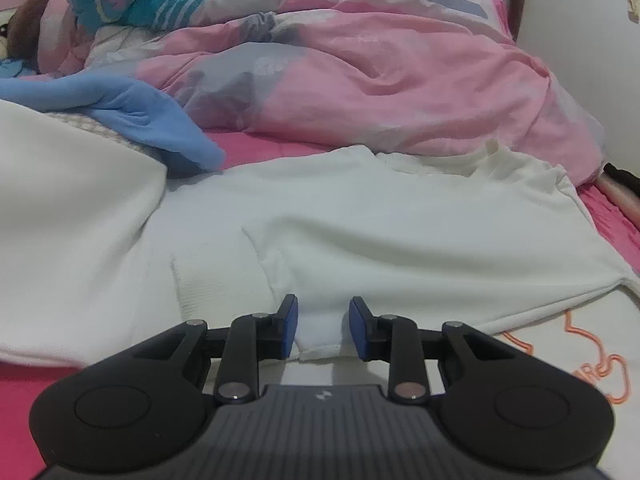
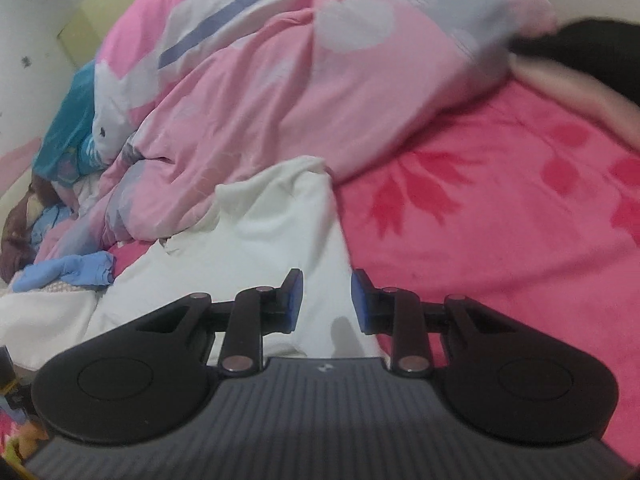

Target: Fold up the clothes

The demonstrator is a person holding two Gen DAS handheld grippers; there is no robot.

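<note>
A white garment (image 1: 400,232) lies spread flat on the pink bed, its ribbed neckline toward the quilt. My left gripper (image 1: 323,326) sits low at the garment's near edge, open. A strip of the white hem (image 1: 320,340) lies between its blue pads (image 1: 291,330). In the right wrist view the same white garment (image 2: 260,240) runs away to the left. My right gripper (image 2: 327,300) hovers open over its right edge. White cloth shows by the left pad and pink sheet by the right one.
A rumpled pink quilt (image 1: 400,80) fills the back of the bed. To the left lie a blue cloth (image 1: 152,120) and another white cloth (image 1: 60,220). White fabric with an orange print (image 1: 560,352) lies near right. Pink flowered sheet (image 2: 500,200) stretches right, with a dark object (image 2: 592,52) beyond.
</note>
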